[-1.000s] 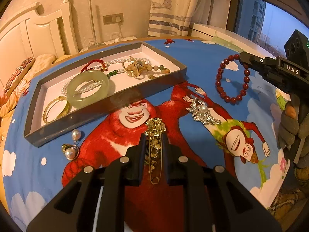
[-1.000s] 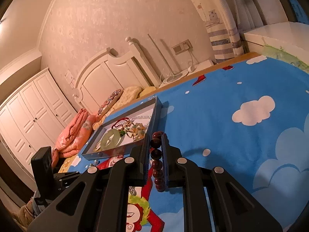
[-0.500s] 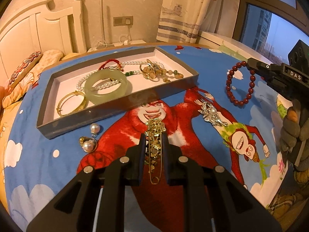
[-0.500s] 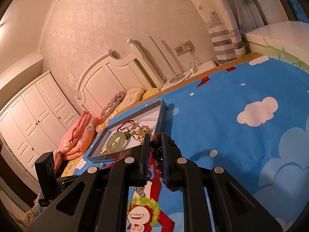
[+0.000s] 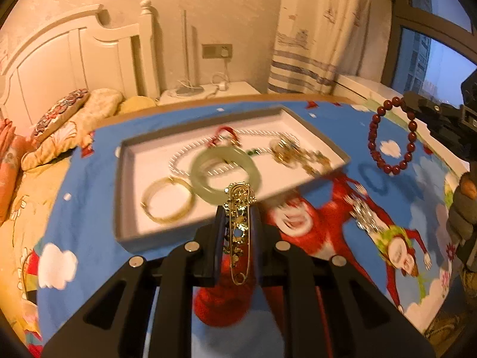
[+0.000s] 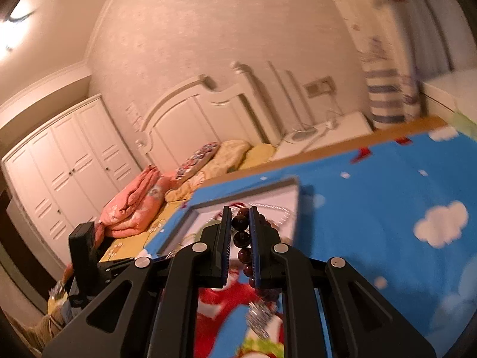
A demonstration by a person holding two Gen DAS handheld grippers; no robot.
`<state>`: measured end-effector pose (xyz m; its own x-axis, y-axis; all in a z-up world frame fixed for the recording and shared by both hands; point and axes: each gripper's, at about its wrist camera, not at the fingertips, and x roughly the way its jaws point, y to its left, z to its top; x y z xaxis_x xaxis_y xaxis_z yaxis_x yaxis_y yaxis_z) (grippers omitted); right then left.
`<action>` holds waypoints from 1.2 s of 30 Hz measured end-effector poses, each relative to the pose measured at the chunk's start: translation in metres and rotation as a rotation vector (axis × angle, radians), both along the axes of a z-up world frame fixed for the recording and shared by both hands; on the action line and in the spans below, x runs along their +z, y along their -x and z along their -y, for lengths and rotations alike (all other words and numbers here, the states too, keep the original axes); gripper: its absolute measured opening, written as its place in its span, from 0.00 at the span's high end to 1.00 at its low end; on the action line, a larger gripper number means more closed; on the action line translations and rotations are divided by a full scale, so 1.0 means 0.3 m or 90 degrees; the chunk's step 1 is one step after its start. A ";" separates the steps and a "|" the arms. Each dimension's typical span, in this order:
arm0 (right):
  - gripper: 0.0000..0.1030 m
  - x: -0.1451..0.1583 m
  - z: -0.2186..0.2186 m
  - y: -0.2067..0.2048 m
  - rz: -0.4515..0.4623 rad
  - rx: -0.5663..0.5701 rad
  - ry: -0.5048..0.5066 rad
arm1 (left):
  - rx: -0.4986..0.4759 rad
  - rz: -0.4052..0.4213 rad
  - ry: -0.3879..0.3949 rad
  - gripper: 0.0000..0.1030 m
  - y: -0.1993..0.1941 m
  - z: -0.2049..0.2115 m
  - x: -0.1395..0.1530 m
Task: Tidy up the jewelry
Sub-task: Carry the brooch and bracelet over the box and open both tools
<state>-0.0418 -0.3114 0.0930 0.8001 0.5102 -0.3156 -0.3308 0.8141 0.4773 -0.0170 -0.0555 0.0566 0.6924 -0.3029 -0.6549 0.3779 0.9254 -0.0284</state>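
My left gripper (image 5: pixel 238 211) is shut on a gold brooch pin (image 5: pixel 238 226), held in the air just short of the grey tray's (image 5: pixel 328 140) near wall. In the tray lie a jade bangle (image 5: pixel 198 176), a gold bangle (image 5: pixel 167 203), a pearl strand (image 5: pixel 184 155) and gold trinkets (image 5: pixel 298 155). My right gripper (image 6: pixel 240 223) is shut on a dark red bead bracelet (image 6: pixel 240 238), which hangs above the blue cloth; in the left wrist view that bracelet (image 5: pixel 390 137) dangles at the right, off the tray's right end. A silver brooch (image 5: pixel 362 213) lies on the cloth.
The blue cartoon cloth (image 5: pixel 89 223) covers a table beside a bed with pillows (image 5: pixel 59 119) and a white headboard (image 5: pixel 74 59). A gloved hand (image 5: pixel 462 208) holds the right tool. A curtain (image 5: pixel 313 29) and a window stand behind; a wardrobe (image 6: pixel 59 164) fills the left.
Both grippers rose and moved toward the tray, each keeping its piece. The tray now looks closer in the left wrist view, and the pearl earrings have dropped out of sight.
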 end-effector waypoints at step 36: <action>0.34 -0.095 -0.197 -0.312 -0.100 0.051 0.040 | 0.145 -0.038 -0.049 0.22 -0.440 -0.147 -0.051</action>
<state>0.0517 -0.2524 0.0647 0.6962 0.5456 -0.4665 -0.3215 0.8180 0.4770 0.1151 -0.0115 0.0413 0.6967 -0.0905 -0.7116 0.1589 0.9868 0.0301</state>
